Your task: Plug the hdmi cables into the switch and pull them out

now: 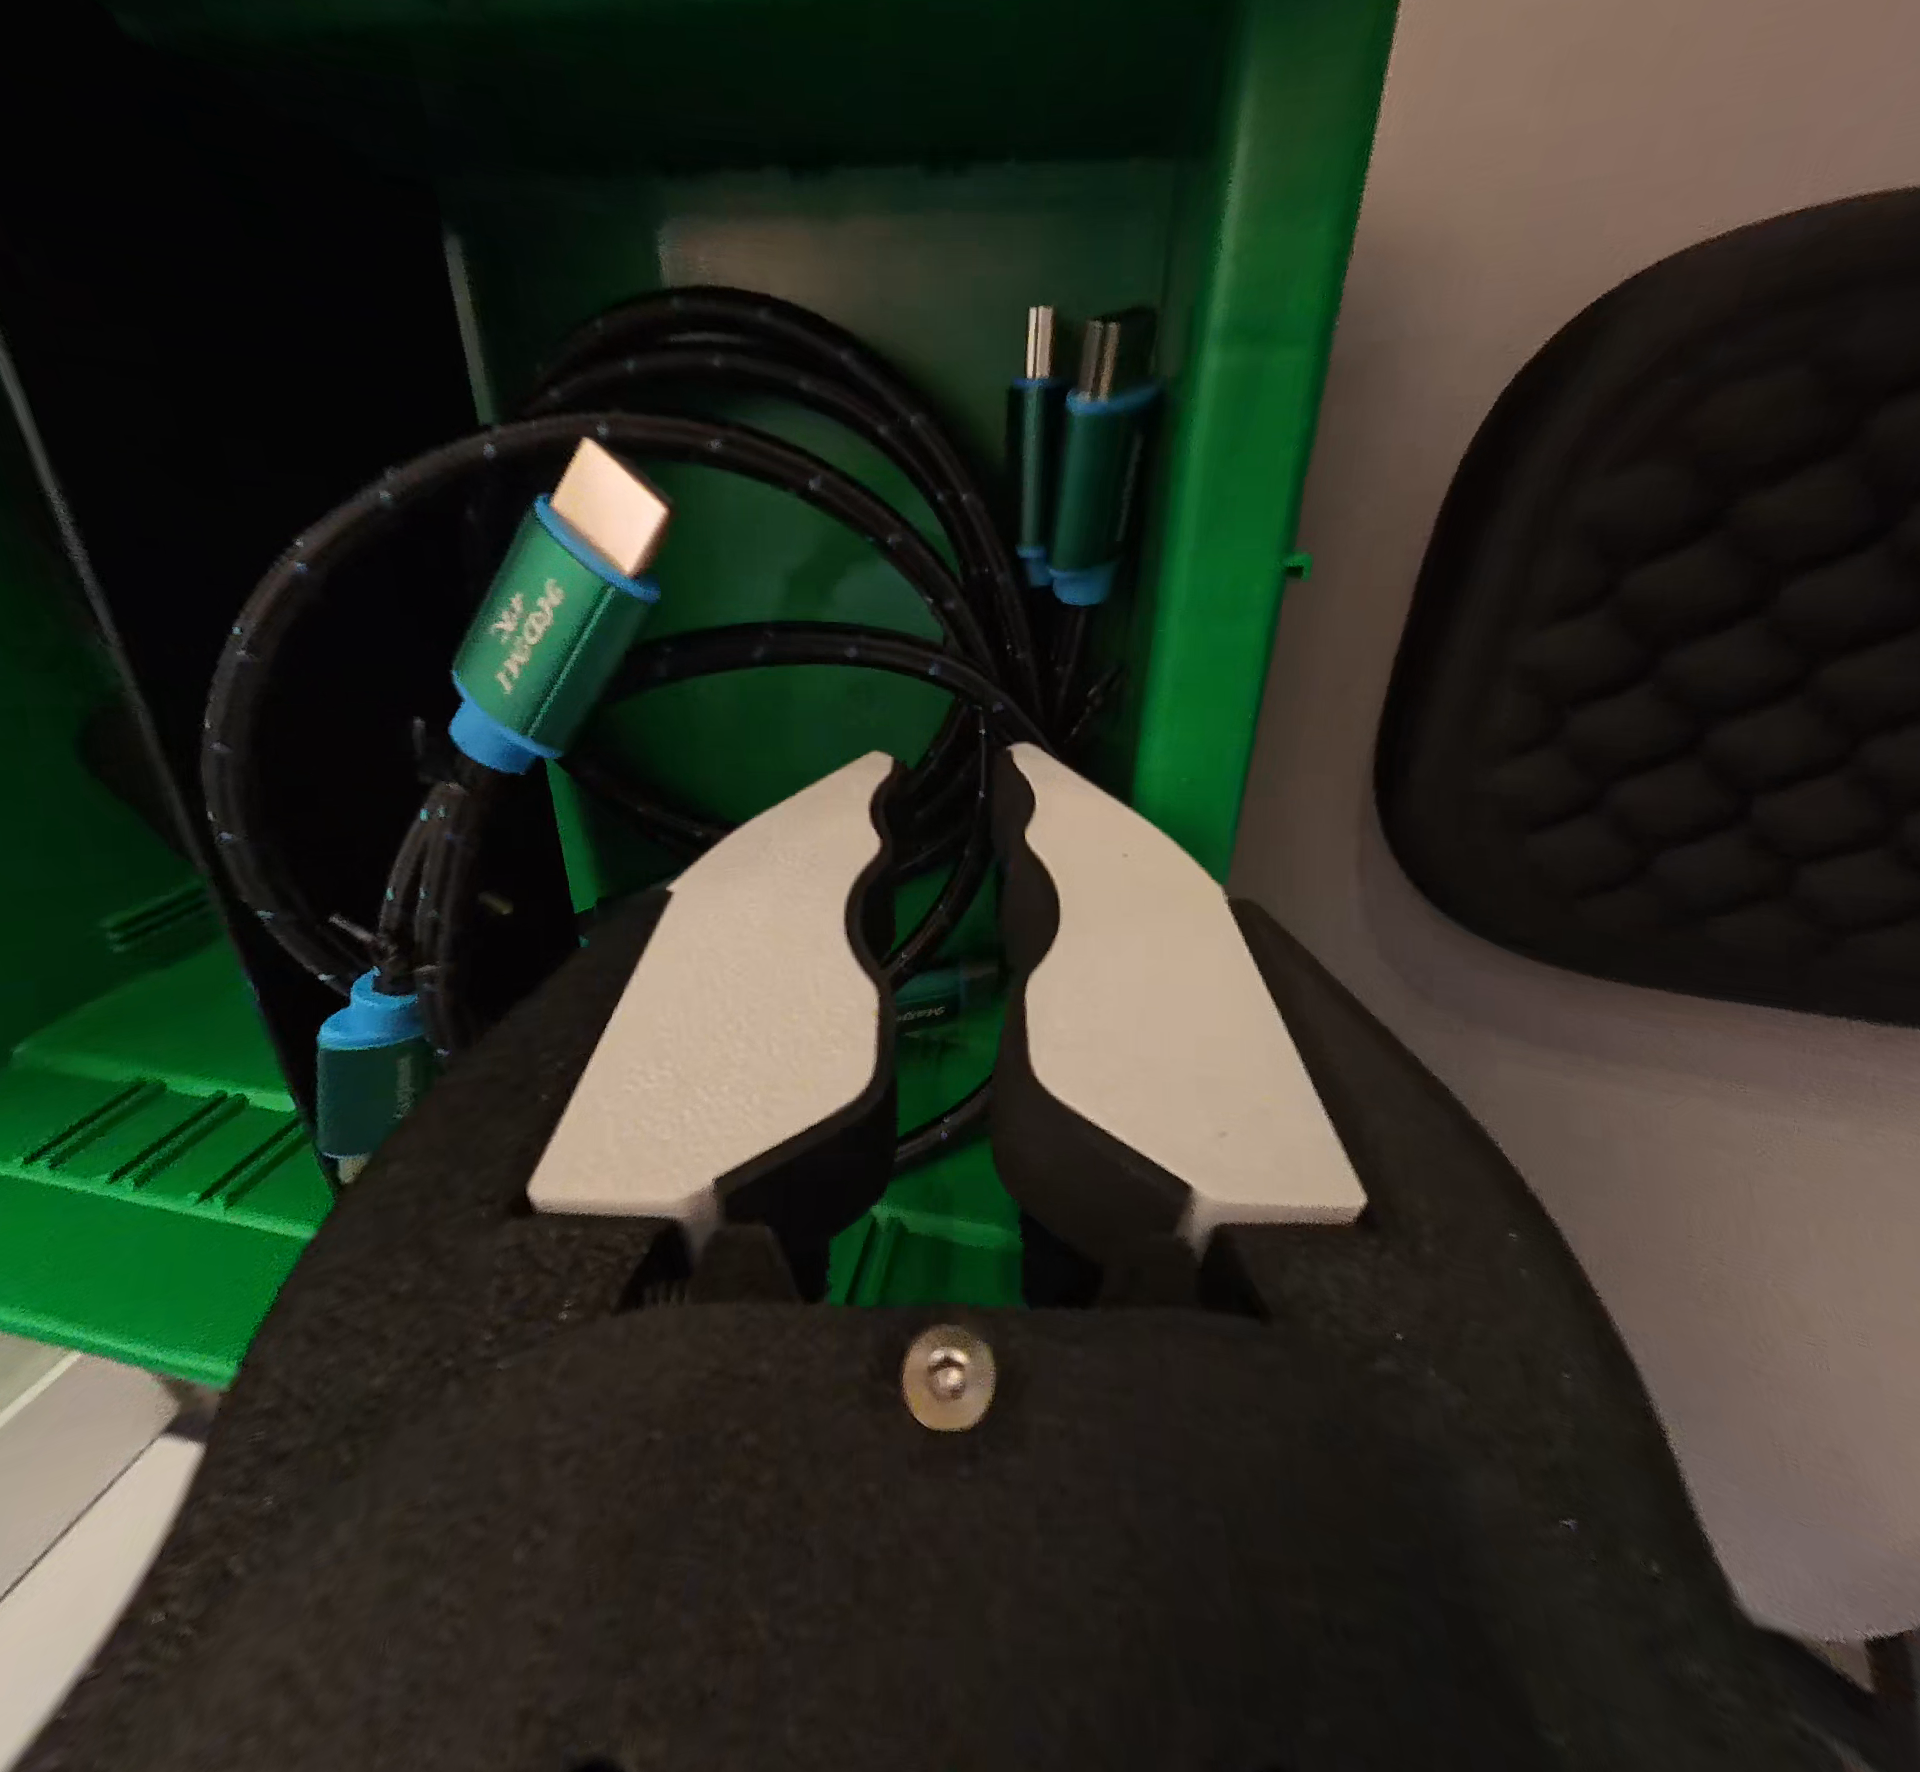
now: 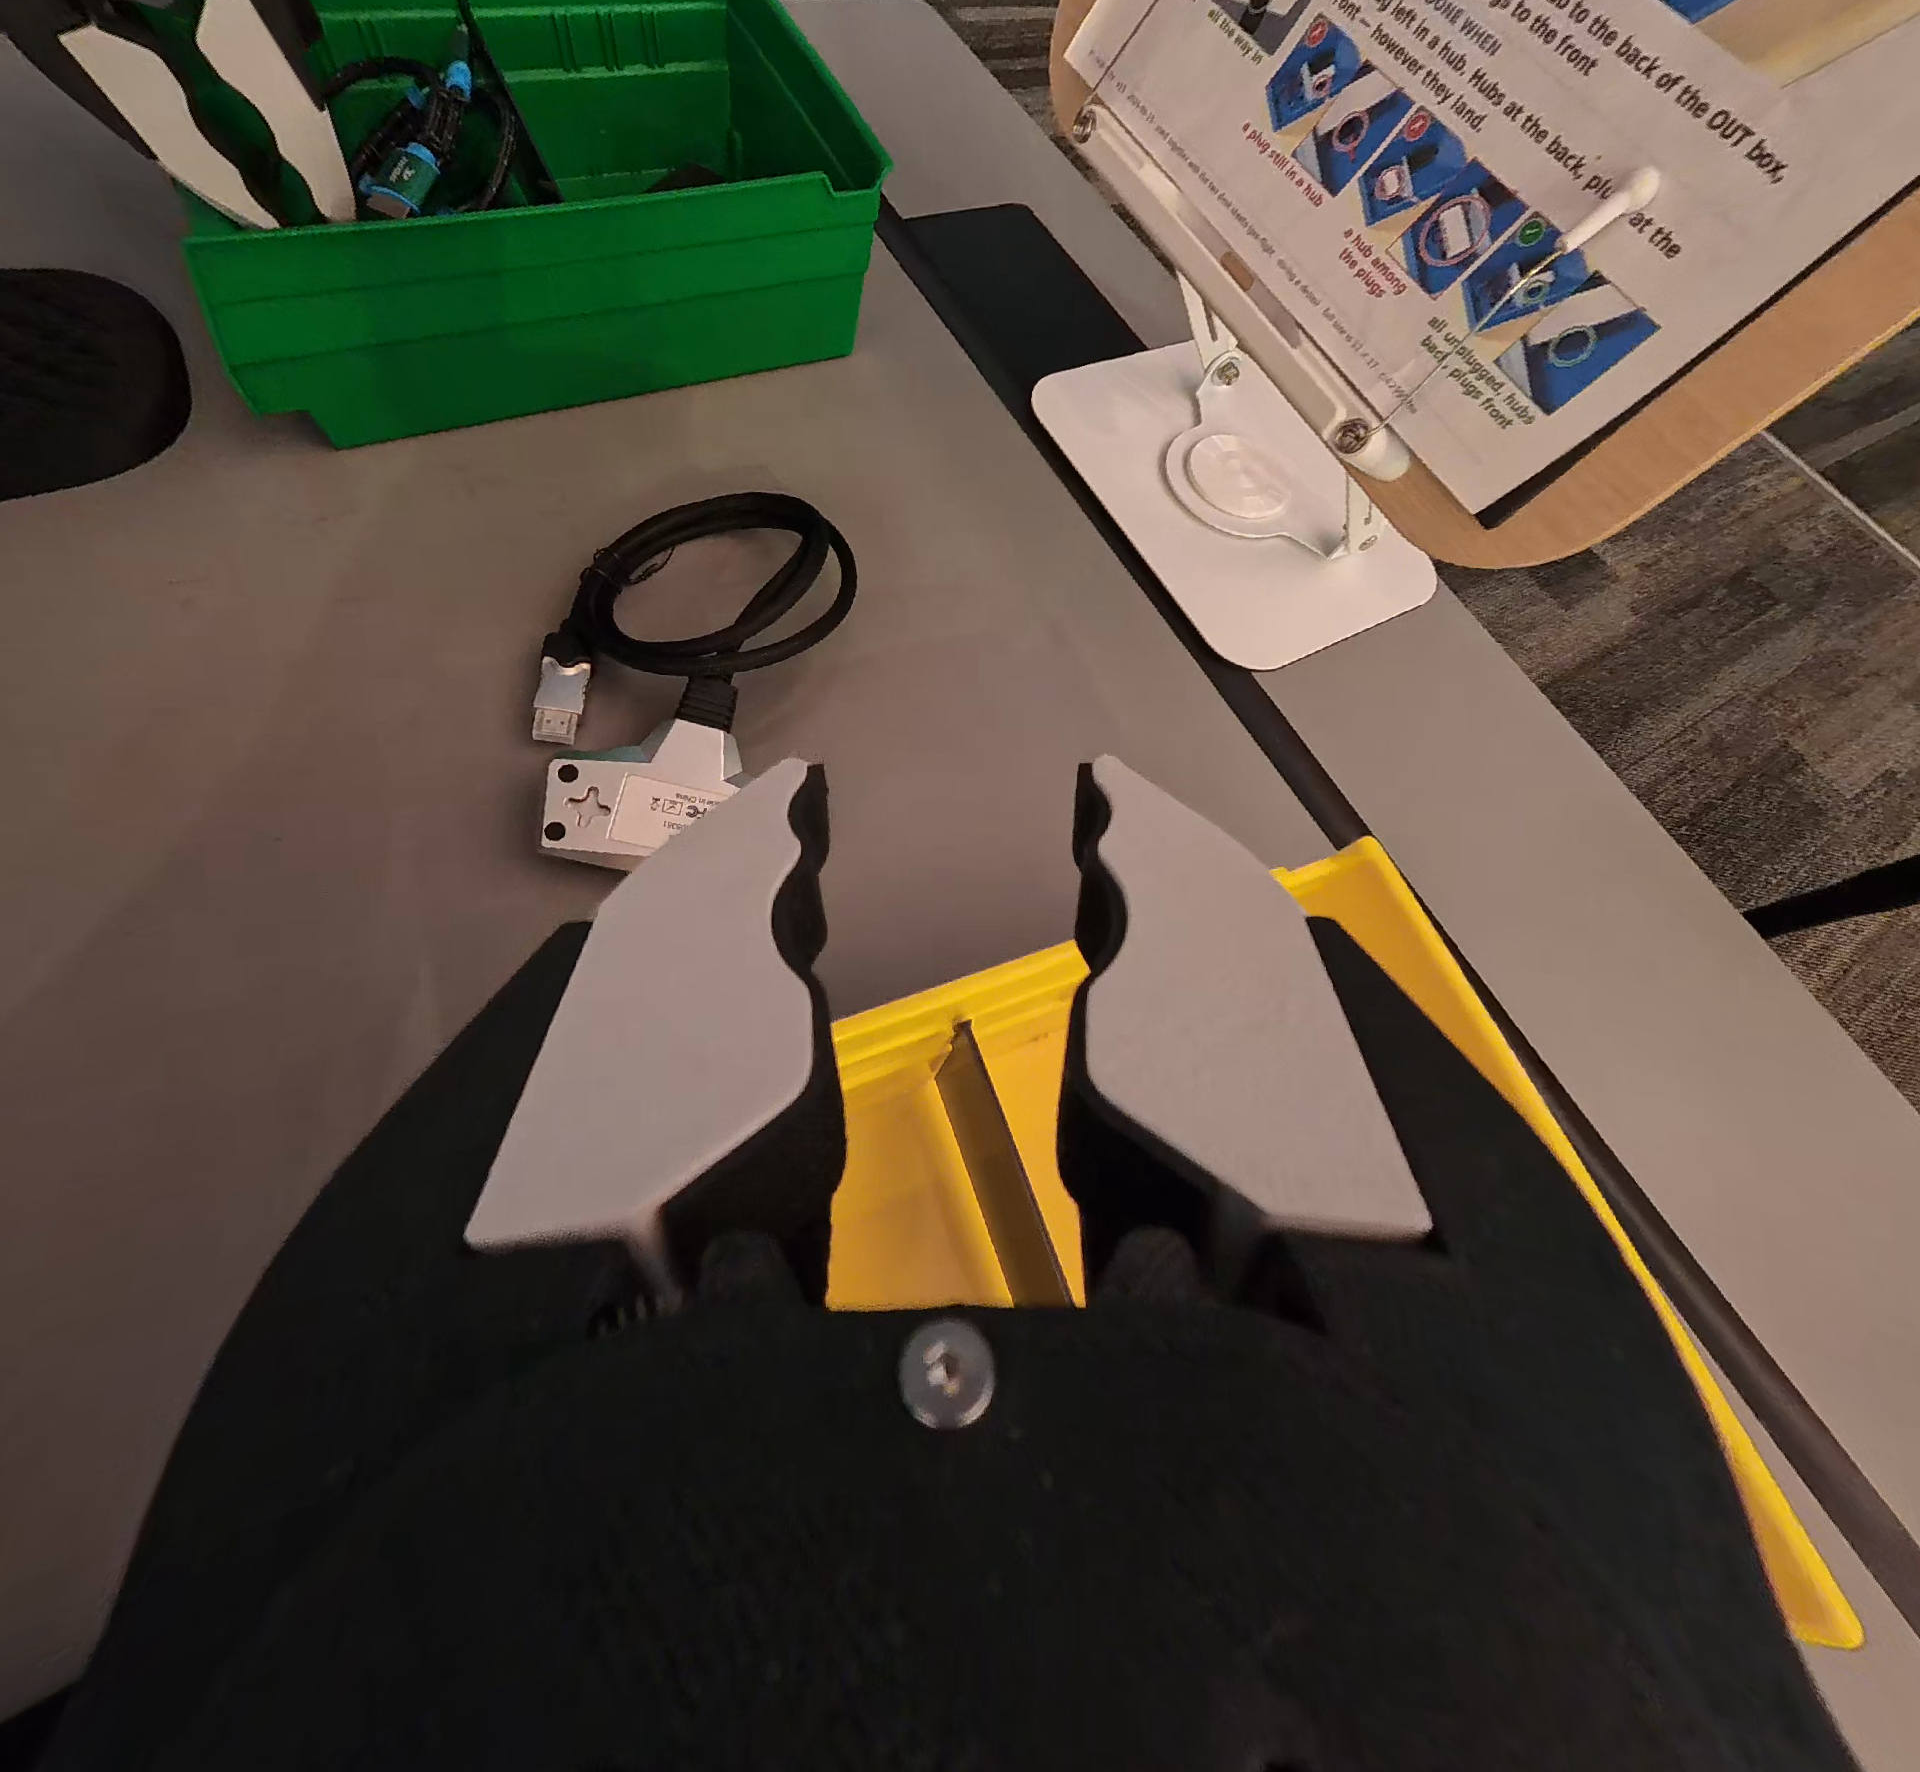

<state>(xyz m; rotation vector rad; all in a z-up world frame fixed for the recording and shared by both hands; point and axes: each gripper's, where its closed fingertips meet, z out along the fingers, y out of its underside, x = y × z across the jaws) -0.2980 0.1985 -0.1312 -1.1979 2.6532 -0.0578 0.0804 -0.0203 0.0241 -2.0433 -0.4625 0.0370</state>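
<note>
A: Since the left gripper (image 1: 945,766) sits in the green bin (image 1: 1236,475) with its jaws nearly together around a bundle of braided black cords, the main risk is lifting the whole tangle instead of one cable; I can't tell whether the pads are actually pinching a cord or just straddling it.

B: Agreed; the loops overlap, so pulling one will likely drag the raised plug (image 1: 561,600) and its neighbours along, or snag on the bin wall.

A: Orientation: that raised plug has its long axis tilted, metal tip up and slightly right, strain relief down-left; two more plugs (image 1: 1081,465) stand near upright against the right wall, tips up.

B: And the switch (image 2: 644,803)?

A: On the grey table (image 2: 312,683), well apart from the bin, just beside the left finger of the right gripper (image 2: 945,787); it appears to lie label side up, its own black pigtail cable (image 2: 727,579) coiled behind it; long axis roughly left-right in the right wrist view.

B: Right jaws?

A: Spread wide, holding nothing, hovering over the yellow bin (image 2: 1351,943); if the switch isn't braced, insertion will probably just shove it across the table.
</note>
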